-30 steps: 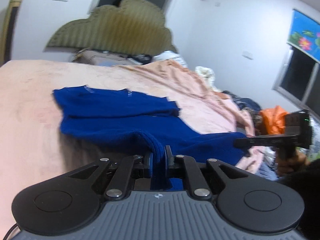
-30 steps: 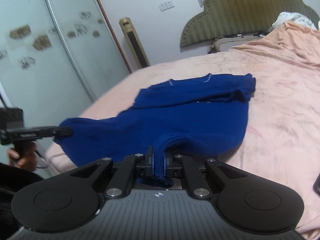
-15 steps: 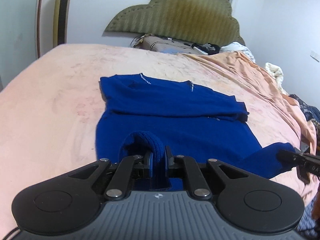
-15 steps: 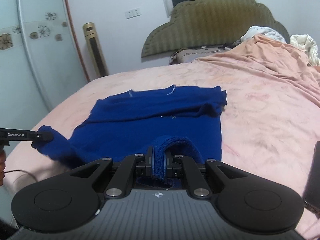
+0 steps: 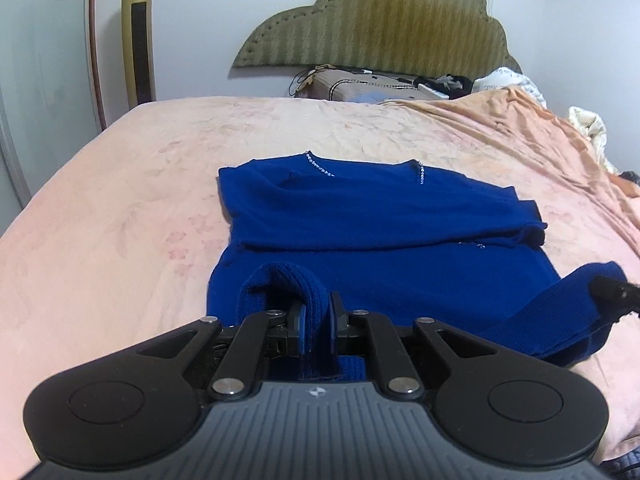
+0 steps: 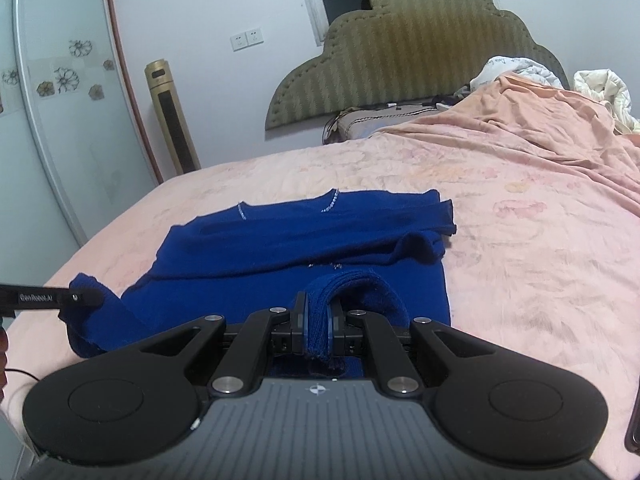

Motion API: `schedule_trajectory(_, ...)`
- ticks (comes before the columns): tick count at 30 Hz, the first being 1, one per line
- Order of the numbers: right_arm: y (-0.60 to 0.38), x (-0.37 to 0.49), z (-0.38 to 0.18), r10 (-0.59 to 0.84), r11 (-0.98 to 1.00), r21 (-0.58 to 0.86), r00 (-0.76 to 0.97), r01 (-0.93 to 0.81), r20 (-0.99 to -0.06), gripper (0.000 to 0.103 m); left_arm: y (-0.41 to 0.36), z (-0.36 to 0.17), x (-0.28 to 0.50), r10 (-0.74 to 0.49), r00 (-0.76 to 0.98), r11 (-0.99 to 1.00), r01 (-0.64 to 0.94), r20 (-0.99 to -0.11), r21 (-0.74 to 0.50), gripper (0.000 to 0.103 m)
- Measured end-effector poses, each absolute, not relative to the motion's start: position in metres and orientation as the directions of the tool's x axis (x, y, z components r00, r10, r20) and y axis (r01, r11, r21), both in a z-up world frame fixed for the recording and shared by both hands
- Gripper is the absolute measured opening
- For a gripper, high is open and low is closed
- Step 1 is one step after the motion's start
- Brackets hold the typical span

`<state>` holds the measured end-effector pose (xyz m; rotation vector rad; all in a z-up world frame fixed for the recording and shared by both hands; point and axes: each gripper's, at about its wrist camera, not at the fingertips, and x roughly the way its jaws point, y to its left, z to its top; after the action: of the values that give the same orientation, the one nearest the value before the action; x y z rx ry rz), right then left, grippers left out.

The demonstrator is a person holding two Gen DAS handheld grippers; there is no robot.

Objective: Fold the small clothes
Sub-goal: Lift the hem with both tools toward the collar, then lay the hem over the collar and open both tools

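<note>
Blue ribbed knit sits pinched in both tools. Left gripper (image 5: 318, 322), lower centre of its view, is clamped on the hem of the sweater (image 5: 380, 240); right gripper (image 6: 318, 320) likewise bites a hem fold. Garment lies mid-frame on the pink bedspread (image 5: 120, 220), sleeves already crossed over the chest, neckline toward the headboard (image 5: 376, 20).

Judgement: bottom-up fold in hand. Raise both corners level, keep the hem taut between them, carry it toward the collar, and release together so the edge lands square.

Readable text: "GenRobot.AI" on the left tool's finger, left edge of the right view.
</note>
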<state>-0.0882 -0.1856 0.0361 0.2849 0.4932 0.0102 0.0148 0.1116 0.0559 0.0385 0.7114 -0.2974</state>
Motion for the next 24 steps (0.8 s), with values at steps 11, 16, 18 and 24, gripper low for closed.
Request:
schedule_trajectory(11, -0.195, -0.075, 0.034, 0.061, 0.951, 0.296, 0.889, 0.086, -0.454, 0.011, 0.094, 0.053, 0.031, -0.231, 0.730, 0.957, 0.289, -0.643, -0.016, 0.011)
schedule_trajectory(16, -0.201, -0.066, 0.034, 0.051, 0.947, 0.304, 0.891, 0.100, -0.452, 0.011, 0.091, 0.052, 0.040, -0.230, 0.733, 0.956, 0.294, -0.640, -0.007, 0.011)
schedule_trajectory(18, -0.203, -0.062, 0.033, 0.048, 0.946, 0.307, 0.891, 0.105, -0.452, 0.011, 0.090, 0.052, 0.043, -0.229, 0.734, 0.956, 0.292, -0.639, -0.008, 0.010)
schedule_trajectory(24, -0.208, -0.048, 0.030, 0.045, 0.939, 0.324, 0.889, 0.118, -0.455, 0.011, 0.093, 0.054, 0.055, -0.232, 0.739, 0.961, 0.277, -0.632, -0.029, 0.011)
